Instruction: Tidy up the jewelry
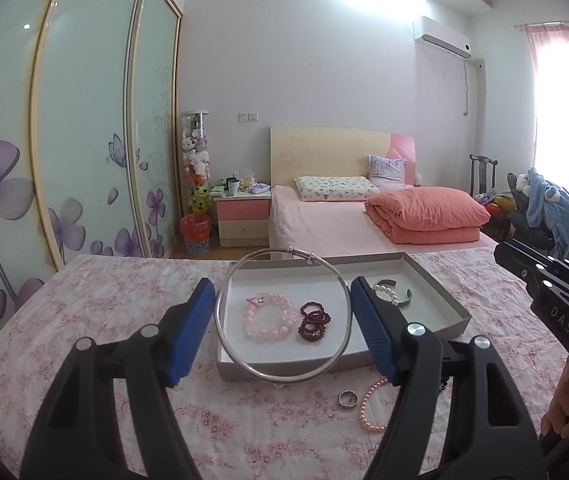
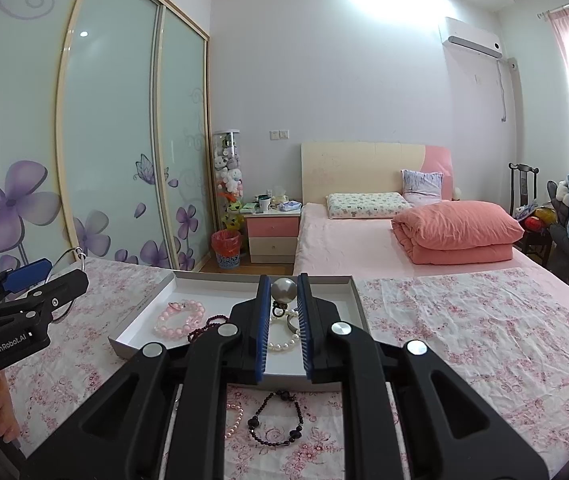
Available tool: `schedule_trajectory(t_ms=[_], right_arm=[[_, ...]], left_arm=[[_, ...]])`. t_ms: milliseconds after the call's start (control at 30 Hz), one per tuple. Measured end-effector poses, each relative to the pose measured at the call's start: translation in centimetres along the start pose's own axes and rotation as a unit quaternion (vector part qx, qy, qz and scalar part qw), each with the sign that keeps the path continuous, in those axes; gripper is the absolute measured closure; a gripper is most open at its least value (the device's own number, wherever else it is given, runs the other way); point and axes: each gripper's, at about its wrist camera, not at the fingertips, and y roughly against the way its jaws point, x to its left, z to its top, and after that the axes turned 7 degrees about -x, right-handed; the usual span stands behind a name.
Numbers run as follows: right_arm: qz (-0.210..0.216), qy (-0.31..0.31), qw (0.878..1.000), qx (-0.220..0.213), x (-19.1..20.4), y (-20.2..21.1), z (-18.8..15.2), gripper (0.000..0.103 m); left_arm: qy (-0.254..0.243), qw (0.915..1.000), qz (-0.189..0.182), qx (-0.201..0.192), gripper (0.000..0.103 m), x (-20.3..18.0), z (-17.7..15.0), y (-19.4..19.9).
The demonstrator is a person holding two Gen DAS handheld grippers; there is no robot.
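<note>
Silver, thin and round: bangle [image 1: 284, 314] spanning the gap of the left gripper [image 1: 282, 330], ribbed blue pads [image 1: 190, 332] pressed on its two sides, hoop held upright above the near edge of the tray [image 1: 436, 280]; jaws wide, filled by the hoop. Grey-walled, white-floored, shallow and rectangular, that tray, set on a quilted cloth [image 1: 104, 300] printed with pink flowers. Inside it: chunky glossy pink bead bracelet [image 1: 270, 316]; beside that, small dark red beads coiled in a heap [image 1: 315, 320]; towards the far right corner, white pearl strand [image 1: 388, 293] lying against a smooth metal cuff [image 1: 402, 298]. On the cloth just in front of the tray: plain metal ring [image 1: 348, 399], pink pearl strand [image 1: 368, 408] beside it, and a black bead necklace [image 2: 278, 420] laid in a loop. Right gripper [image 2: 283, 294] narrow, blue pads nipping a ring with a large matte grey pearl ball [image 2: 283, 290], held over the tray.
</note>
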Motion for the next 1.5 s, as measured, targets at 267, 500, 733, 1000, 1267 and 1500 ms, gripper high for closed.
schedule_trajectory(t_ms=[267,500,733,1000,1267,1500], right_arm=[[0.0,-0.004,1.0,-0.005,0.0,-1.5,0.5,0.089],[0.005,-0.022,0.999,0.029,-0.7,-5.6,0.6,0.089],[0.011,-0.049,0.994,0.093,-1.9,-10.9,-1.1,0.089],[0.027,-0.085,0.985,0.148,-2.5,-14.3,-2.7,0.082],[0.013,-0.091,0.985,0.144,-3.5,-12.7,-2.7,0.063],[0.017,-0.077,0.987,0.143,-3.6,-10.3,-2.7,0.063]], left_arm=[[0.004,1.0,0.0,0.003,0.035,0.1,-0.1,-1.6],[0.011,0.9997,-0.004,0.021,0.035,0.1,0.4,-6.4],[0.03,0.9964,-0.018,0.077,0.035,0.4,-0.3,-12.2],[0.046,0.9906,-0.04,0.122,0.034,0.1,-1.9,-15.9],[0.09,0.9872,-0.041,0.125,0.034,1.9,-1.8,-16.2],[0.092,0.9894,-0.021,0.111,0.03,4.1,-1.3,-13.2]])
